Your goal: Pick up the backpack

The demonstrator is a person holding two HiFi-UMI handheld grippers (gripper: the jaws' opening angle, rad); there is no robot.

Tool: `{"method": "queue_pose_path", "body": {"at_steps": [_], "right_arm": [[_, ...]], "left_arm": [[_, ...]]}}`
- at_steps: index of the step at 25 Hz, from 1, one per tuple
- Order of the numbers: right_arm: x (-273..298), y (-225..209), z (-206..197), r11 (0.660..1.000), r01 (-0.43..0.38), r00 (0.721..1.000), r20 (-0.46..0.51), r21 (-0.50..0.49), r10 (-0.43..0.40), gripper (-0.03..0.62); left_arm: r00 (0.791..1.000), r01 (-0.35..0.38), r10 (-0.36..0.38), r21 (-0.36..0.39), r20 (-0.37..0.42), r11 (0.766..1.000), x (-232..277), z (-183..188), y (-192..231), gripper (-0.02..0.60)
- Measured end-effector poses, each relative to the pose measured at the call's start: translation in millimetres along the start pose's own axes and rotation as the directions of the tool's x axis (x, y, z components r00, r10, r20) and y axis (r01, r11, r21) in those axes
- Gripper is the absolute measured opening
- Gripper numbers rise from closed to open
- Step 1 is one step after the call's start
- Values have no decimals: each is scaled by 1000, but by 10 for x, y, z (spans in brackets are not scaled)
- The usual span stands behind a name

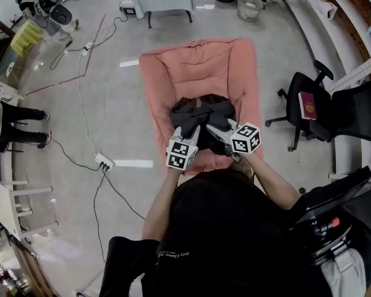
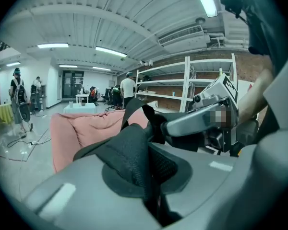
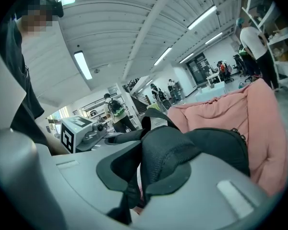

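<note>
Left gripper [image 1: 188, 130] and right gripper [image 1: 213, 130] each clamp 1 shoulder strap [image 2: 129, 152] of the black backpack [image 1: 204, 111], mid-frame against the pink cushion [image 1: 198, 67]; raise both evenly so neither slips.

My head camera looks steeply down from above and behind my left tool [image 1: 190, 130] and right tool [image 1: 214, 130], taking in both. Each tool's own camera rides just behind its jaws, very close, facing along them and wide enough to catch the ceiling [image 2: 110, 28]. All three views share the backpack [image 1: 201, 110] and pink cushion [image 1: 198, 67] ahead of the tools; each tool camera also catches the other tool.
</note>
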State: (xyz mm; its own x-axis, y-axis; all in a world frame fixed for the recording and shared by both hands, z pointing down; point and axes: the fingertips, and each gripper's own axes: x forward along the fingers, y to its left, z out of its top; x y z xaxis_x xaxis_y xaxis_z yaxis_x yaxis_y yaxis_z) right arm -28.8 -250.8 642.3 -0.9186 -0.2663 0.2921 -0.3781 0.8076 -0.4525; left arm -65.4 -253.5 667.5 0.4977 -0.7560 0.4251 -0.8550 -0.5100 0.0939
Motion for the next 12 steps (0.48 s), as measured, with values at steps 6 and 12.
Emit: {"method": "queue_pose_path", "body": {"at_steps": [6,12], "right_arm": [[-38,-11,227,1000,9,999,32,30,-10,58],[-8,83,583,999,18,998,57,-33,-16,58]], "left_arm": [[998,56,-53,-63,44,996,-49,211,-82,18],[992,36,-17,-144,128,989,-172,623,82,18]]}}
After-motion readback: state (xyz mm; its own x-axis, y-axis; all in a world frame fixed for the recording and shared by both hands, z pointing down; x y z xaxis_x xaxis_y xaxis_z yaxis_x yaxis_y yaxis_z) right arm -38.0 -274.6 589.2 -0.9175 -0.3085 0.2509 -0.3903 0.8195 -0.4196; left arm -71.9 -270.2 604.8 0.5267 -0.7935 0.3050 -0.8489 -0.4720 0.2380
